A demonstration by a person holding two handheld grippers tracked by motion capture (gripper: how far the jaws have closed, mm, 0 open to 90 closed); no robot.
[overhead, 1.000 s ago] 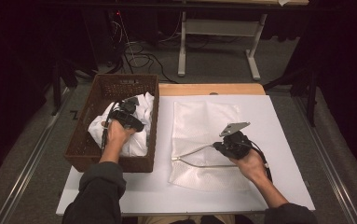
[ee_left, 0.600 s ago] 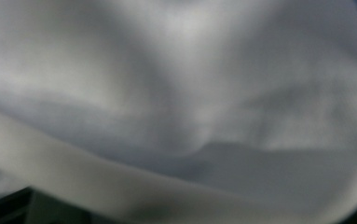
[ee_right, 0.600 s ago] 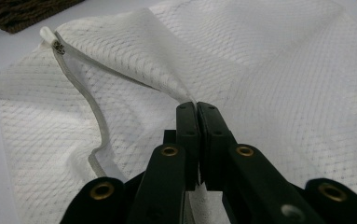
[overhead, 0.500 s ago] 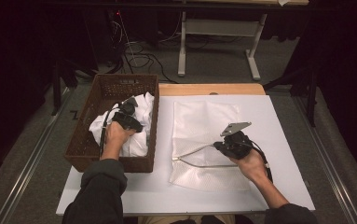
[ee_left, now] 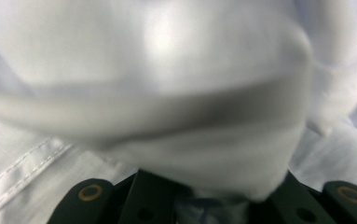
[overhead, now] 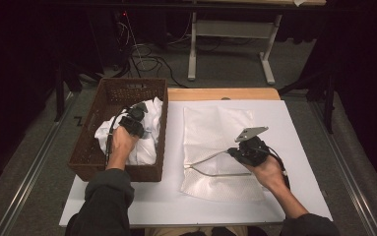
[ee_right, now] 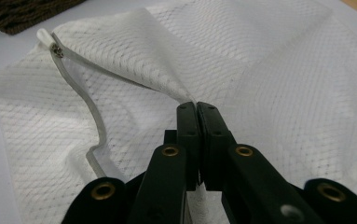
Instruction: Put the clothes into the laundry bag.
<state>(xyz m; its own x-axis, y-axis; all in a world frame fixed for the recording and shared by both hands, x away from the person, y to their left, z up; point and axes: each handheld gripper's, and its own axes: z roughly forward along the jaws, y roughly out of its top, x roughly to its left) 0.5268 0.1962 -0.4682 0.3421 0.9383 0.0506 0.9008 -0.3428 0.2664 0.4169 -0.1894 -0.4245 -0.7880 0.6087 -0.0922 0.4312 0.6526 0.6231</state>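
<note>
A pile of white clothes (overhead: 146, 147) lies in a brown wicker basket (overhead: 85, 147) at the left. My left gripper (overhead: 136, 115) points down into the pile. Its jaws have just been closing, and a bunched fold of the white cloth (ee_left: 176, 93) is pinched between them. A white mesh laundry bag (overhead: 215, 128) lies flat on the white table top. My right gripper (overhead: 233, 152) is shut on the upper edge of the bag's mouth (ee_right: 196, 106) and holds it raised. The bag's zip edge (ee_right: 94, 121) curves open to the left.
The basket's right wall (overhead: 162, 142) stands between the clothes and the bag. A wooden strip (overhead: 223, 93) runs along the table's far edge. Beyond it are a metal frame's legs (overhead: 265, 64) and cables (overhead: 146, 59) on the floor.
The left hand has shifted slightly over the clothes in the basket. The right hand and the bag's raised edge have kept still.
</note>
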